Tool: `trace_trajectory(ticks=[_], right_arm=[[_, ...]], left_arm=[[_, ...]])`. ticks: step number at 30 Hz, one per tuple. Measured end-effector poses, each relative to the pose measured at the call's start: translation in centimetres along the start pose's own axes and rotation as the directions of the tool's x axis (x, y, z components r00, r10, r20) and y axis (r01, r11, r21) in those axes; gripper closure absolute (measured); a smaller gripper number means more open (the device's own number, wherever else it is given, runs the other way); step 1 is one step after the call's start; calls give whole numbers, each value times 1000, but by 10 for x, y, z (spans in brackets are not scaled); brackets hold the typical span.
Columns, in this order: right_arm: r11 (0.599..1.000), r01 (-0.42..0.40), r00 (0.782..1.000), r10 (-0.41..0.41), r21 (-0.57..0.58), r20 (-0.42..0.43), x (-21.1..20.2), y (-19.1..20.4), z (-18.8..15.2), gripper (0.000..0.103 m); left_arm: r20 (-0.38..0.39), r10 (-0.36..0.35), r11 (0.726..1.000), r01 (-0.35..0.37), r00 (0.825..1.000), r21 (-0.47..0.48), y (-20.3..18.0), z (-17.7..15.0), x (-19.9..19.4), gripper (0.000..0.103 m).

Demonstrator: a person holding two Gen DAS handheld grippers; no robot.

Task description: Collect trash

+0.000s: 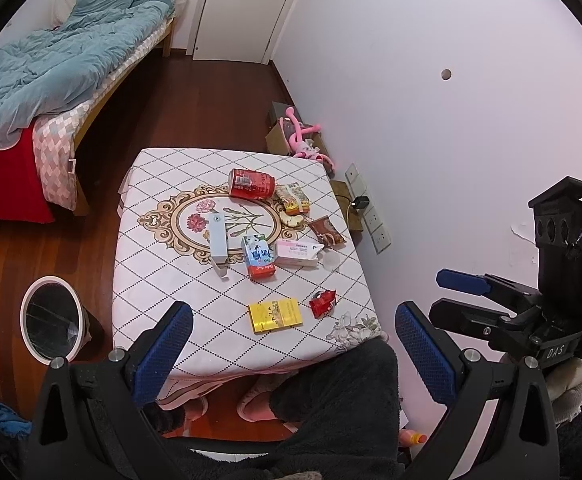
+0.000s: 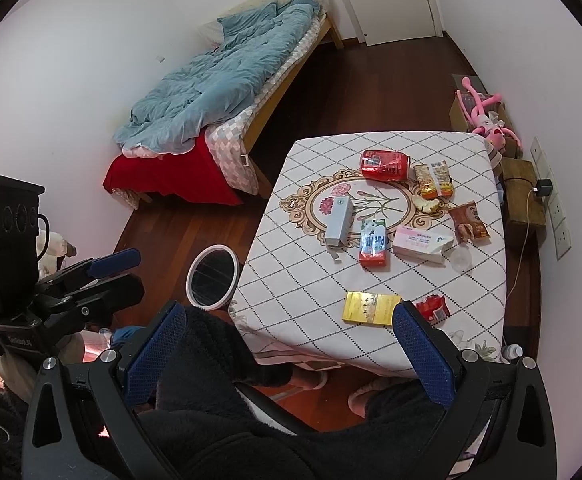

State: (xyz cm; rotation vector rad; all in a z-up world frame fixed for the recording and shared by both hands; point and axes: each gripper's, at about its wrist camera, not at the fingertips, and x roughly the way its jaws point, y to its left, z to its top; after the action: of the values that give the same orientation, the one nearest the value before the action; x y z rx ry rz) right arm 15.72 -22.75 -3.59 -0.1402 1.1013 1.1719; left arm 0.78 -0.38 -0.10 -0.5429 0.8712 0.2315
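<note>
Above table, both grippers hover, jaws apart.

Even, soft indoor light in both wrist views; heavy fisheye warp.

Light is reading diffuse with no visible source, the white wall going slightly pink toward the right edge. Shadows are staying faint: only thin soft ones under the red can and yellow box. Mild glare is showing on the dark wooden floor and on the bin liner. Straight lines are bending hard near the rim: the door frame is curving, and black vignette is cutting all corners. The tabletop is looking sharp; the blue pads up close are looking a bit soft.
</note>
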Motion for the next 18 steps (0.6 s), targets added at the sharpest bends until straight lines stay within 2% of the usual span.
trace_trajectory(ticks=[18], right_arm=[[1000,-1,1000,1,-8,-2,1,4,1,0]], left_arm=[[0,-2,1000,2,1000,0,1,0,-1,0]])
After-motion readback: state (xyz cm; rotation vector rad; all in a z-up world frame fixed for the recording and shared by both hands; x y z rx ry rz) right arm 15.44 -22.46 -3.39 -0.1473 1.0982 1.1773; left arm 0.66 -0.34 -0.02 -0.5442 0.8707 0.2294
